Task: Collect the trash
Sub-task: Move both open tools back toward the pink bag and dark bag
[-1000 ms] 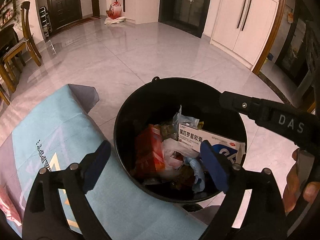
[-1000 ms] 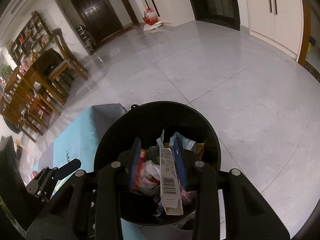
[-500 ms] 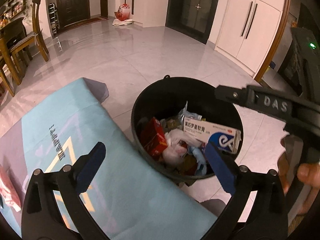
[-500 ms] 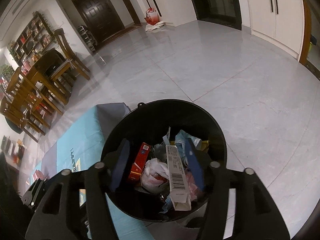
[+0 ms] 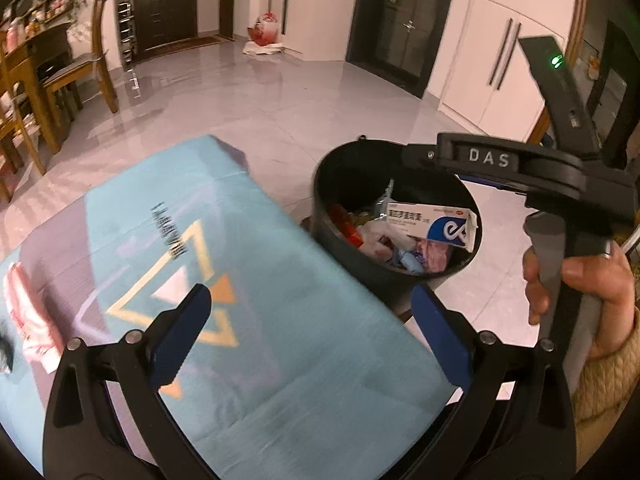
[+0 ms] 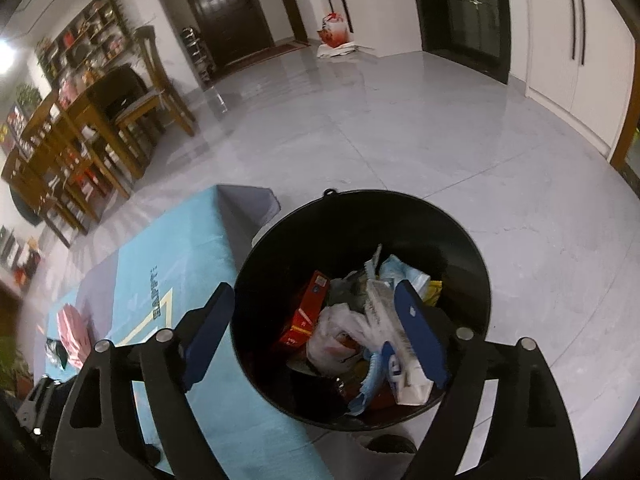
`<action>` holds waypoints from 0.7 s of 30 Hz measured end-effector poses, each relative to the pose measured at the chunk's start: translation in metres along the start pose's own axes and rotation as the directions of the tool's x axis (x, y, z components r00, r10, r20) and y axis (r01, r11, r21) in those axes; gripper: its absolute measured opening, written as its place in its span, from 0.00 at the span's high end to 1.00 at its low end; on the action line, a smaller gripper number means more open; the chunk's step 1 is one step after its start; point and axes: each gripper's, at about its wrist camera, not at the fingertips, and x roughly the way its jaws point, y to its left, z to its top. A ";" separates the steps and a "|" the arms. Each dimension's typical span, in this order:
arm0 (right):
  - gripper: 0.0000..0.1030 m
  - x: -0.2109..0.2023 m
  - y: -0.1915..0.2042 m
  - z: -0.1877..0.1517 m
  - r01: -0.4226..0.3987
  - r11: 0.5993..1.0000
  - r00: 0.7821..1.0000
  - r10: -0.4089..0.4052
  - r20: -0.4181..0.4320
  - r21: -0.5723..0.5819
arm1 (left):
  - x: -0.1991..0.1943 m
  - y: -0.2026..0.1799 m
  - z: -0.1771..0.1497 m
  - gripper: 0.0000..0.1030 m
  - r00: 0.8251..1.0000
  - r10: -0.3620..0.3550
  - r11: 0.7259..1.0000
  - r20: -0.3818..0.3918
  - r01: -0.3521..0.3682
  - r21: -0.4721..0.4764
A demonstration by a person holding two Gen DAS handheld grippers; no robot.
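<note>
Left wrist view: the left gripper [image 5: 308,332] hangs over a light-blue tabletop [image 5: 256,264] printed with triangles, its blue-padded fingers [image 5: 180,332] spread as wide as they go and holding nothing. Only this view shows the person's right hand [image 5: 576,292], in a knitted beige sleeve, wrapped round the handle of the right gripper, whose black body lettered "DAS" reaches over the rim of the black trash bin [image 5: 340,184]. It also shows a pink wrapper [image 5: 28,312] lying near the tabletop's left edge. Right wrist view: the right gripper [image 6: 316,336] looks almost straight down into the bin; its jaws have just been opening, and they stand wide apart with nothing pressed between the pads. This view alone shows the bin's full round mouth and the tabletop edge just beside it. The bin stands on the grey tiled floor [image 6: 400,128] and is partly filled: a white medicine carton [image 5: 432,224] with a blue patch lies tilted on top, beside a red box [image 6: 306,316], a crumpled white plastic bag [image 6: 340,332] and mixed foil and paper scraps. In the right wrist view the carton shows blurred beside the right finger.
</note>
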 end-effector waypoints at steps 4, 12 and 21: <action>0.13 0.004 0.020 -0.004 -0.004 1.000 1.000 0.004 -0.014 -0.030 | -0.020 0.028 -0.017 0.03 0.999 0.034 0.998 -0.007 -0.035 -0.052; 0.06 0.008 0.080 -0.016 -0.058 0.988 0.998 0.057 -0.010 -0.141 | -0.061 0.081 -0.051 0.03 0.988 0.154 0.984 -0.002 -0.153 -0.091; 0.05 0.007 0.158 -0.041 -0.143 0.922 0.989 0.151 -0.007 -0.360 | -0.106 0.160 -0.084 0.03 0.947 0.320 0.939 -0.007 -0.319 -0.126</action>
